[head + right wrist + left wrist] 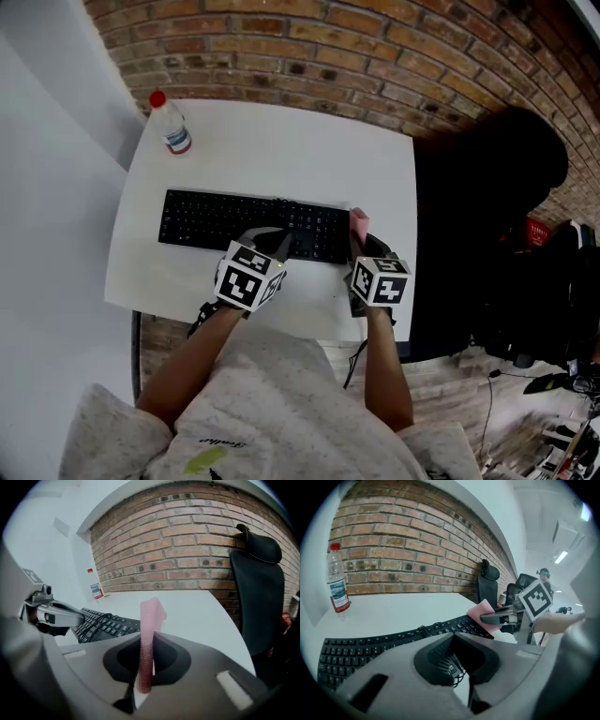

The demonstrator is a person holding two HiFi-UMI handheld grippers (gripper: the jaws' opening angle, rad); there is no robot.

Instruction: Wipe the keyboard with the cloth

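A black keyboard point(216, 217) lies across the middle of the white table point(281, 150). My right gripper point(361, 240) hovers at the keyboard's right end, shut on a pink cloth point(358, 221). In the right gripper view the cloth point(150, 620) stands up edge-on between the jaws. My left gripper point(279, 246) sits over the right half of the keyboard near its front edge. Its jaws meet with nothing held between them. Through them the left gripper view shows the keyboard point(356, 651) and its looped cable point(426, 630), with the cloth point(483, 613) beyond.
A water bottle point(172, 127) with a red cap stands at the table's far left corner. A black office chair point(487, 216) is close to the table's right edge. A brick wall point(375, 47) runs behind the table.
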